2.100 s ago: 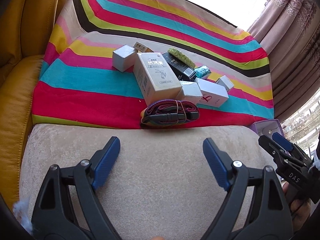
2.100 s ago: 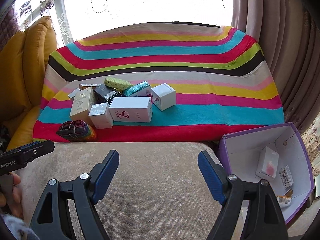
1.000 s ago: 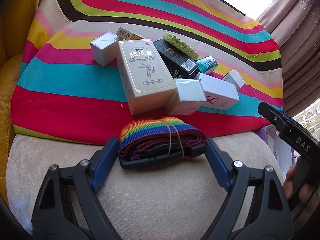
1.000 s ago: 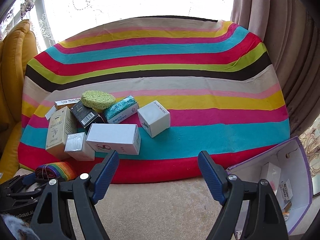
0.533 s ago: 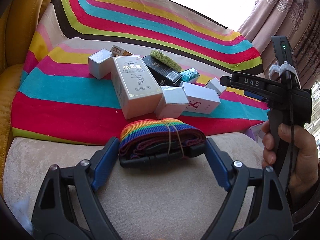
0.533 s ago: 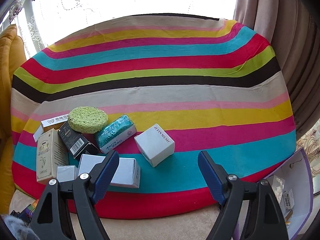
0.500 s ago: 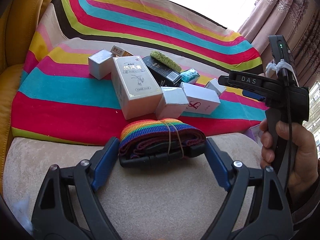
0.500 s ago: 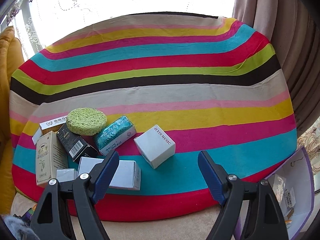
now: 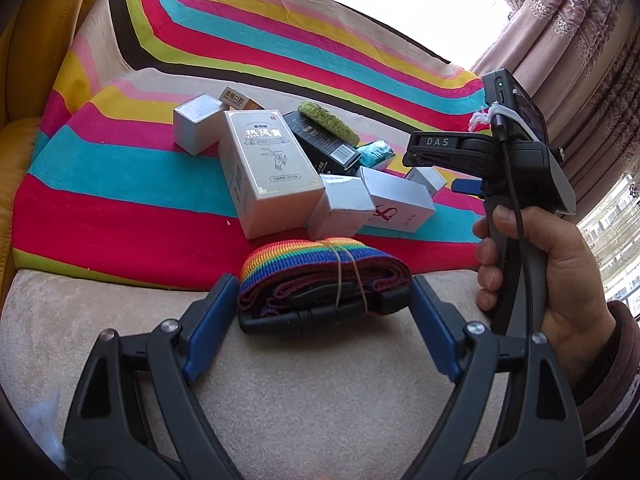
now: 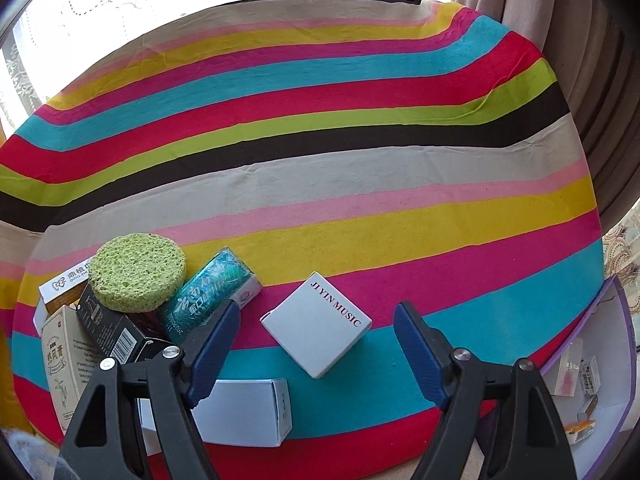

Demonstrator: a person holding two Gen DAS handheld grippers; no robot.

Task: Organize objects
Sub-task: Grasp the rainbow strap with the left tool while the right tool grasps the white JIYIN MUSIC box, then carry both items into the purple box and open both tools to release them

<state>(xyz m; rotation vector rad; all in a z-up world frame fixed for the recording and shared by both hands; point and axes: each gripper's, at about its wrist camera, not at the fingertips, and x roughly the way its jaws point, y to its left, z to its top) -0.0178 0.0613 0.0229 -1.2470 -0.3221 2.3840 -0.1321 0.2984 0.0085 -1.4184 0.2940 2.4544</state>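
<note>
A rainbow strap bundle with a black buckle (image 9: 320, 280) lies at the near edge of the striped cloth (image 9: 120, 184). My left gripper (image 9: 322, 304) is open, its blue pads either side of the bundle without squeezing it. Behind it stand a tall cream box (image 9: 268, 168), small silver boxes (image 9: 342, 208) and a white box (image 9: 400, 200). My right gripper (image 10: 316, 332) is open and hovers over a white "JI YIN MUSIC" box (image 10: 316, 324). The right gripper also shows in the left wrist view, held in a hand (image 9: 520, 168).
A green sponge (image 10: 136, 272) rests on a black box (image 10: 116, 332), beside a teal packet (image 10: 208, 292). An open purple-rimmed box (image 10: 616, 344) with small items sits at the right, off the cloth. A yellow cushion (image 9: 24, 40) is on the left, curtains on the right.
My right gripper has moved forward and down, so the white music box now lies between its fingers. My left gripper stays around the strap bundle, slightly closer.
</note>
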